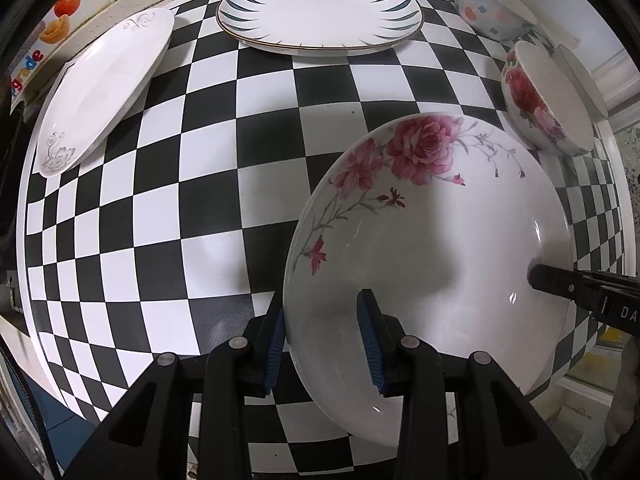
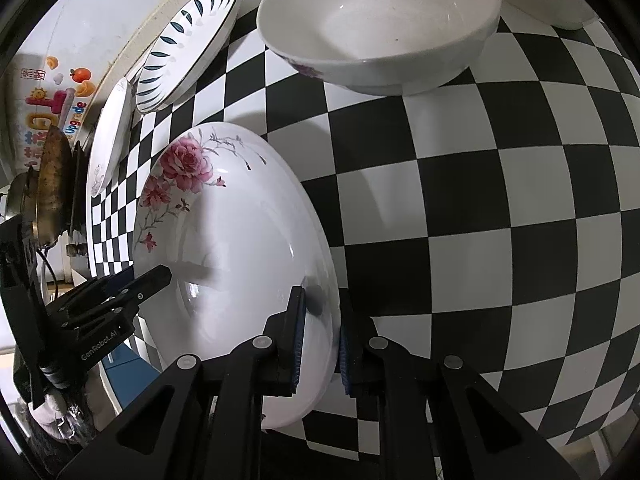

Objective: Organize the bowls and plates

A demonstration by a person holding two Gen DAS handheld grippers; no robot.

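A white plate with pink roses (image 1: 432, 248) is held tilted above the checkered table between both grippers. My left gripper (image 1: 326, 312) straddles its near rim, one finger inside and one outside. The same plate shows in the right wrist view (image 2: 236, 248), where my right gripper (image 2: 320, 312) is shut on its right rim. The right gripper's finger also shows in the left wrist view (image 1: 560, 280), and the left gripper shows in the right wrist view (image 2: 152, 280). A blue-leaf plate (image 1: 320, 8), a white embossed plate (image 1: 104, 88), a rose bowl (image 1: 544, 96) and a dotted bowl (image 1: 492, 4) lie on the table.
The table has a black and white checkered cloth (image 1: 200, 208). The rose bowl stands close ahead of the right gripper (image 2: 380, 24). A wall with stickers (image 2: 52, 92) and a worn pan (image 2: 52, 188) are at the left.
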